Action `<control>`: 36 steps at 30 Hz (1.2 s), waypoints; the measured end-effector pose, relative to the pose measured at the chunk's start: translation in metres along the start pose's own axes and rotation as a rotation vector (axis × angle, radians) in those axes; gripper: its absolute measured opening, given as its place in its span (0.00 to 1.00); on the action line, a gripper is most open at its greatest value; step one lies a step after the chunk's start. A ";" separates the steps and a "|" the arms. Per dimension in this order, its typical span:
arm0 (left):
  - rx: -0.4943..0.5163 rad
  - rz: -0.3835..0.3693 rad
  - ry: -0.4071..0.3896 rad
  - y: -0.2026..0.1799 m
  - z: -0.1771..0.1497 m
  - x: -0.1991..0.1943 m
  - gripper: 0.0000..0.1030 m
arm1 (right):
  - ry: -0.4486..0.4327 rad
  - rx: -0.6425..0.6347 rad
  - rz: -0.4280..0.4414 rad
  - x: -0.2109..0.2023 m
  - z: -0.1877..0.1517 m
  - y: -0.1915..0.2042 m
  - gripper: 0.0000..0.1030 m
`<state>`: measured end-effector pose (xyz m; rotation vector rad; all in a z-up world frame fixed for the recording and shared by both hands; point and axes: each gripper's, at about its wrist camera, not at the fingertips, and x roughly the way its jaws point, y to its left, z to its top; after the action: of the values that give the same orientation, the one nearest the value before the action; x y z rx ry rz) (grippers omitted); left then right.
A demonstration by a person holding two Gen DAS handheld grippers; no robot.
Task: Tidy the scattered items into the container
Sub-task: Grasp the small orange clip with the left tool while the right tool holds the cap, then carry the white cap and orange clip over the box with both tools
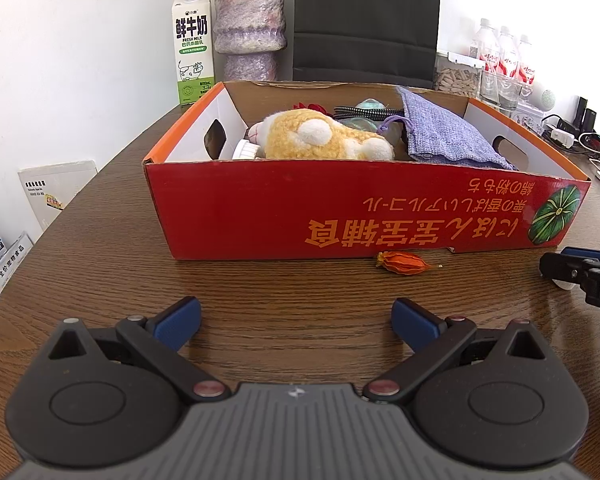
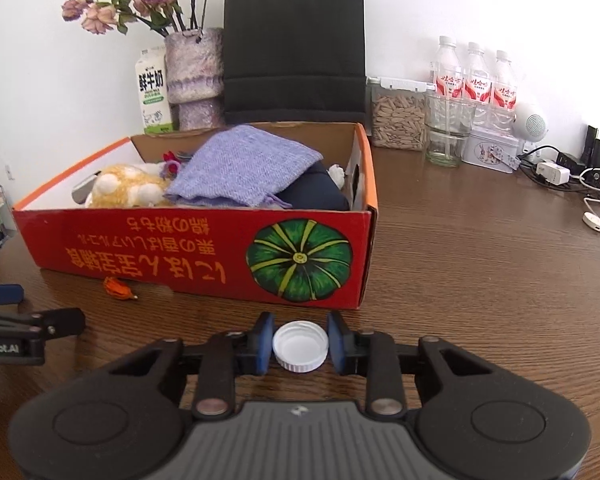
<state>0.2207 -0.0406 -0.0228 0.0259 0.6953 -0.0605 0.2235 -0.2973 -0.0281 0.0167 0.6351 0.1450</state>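
A red cardboard box (image 2: 180, 248) stands on the wooden table and holds a yellow-and-white plush toy (image 1: 324, 138), a purple knitted pouch (image 2: 244, 164) and other small things. In the right wrist view a white bottle cap (image 2: 300, 346) lies open side up on the table just before the box's front wall, and my right gripper (image 2: 300, 344) is shut on it, a blue pad against each side. My left gripper (image 1: 296, 322) is open over bare table, nothing between its fingers. An orange dried husk (image 1: 404, 263) lies against the box's front.
Behind the box stand a milk carton (image 1: 192, 48), a purple vase (image 1: 250, 28) with dried roses and a black paper bag (image 2: 296, 40). At the back right are water bottles (image 2: 476, 76), a seed jar (image 2: 398, 120), a glass (image 2: 448, 132) and cables (image 2: 572, 176).
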 end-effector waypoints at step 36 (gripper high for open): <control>0.002 -0.065 -0.044 -0.054 0.015 0.008 0.37 | -0.090 0.015 -0.059 -0.017 -0.004 0.002 0.27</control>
<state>0.2332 -0.0958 -0.0166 0.0035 0.6518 -0.1242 0.2073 -0.2981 -0.0216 0.0187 0.5465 0.0817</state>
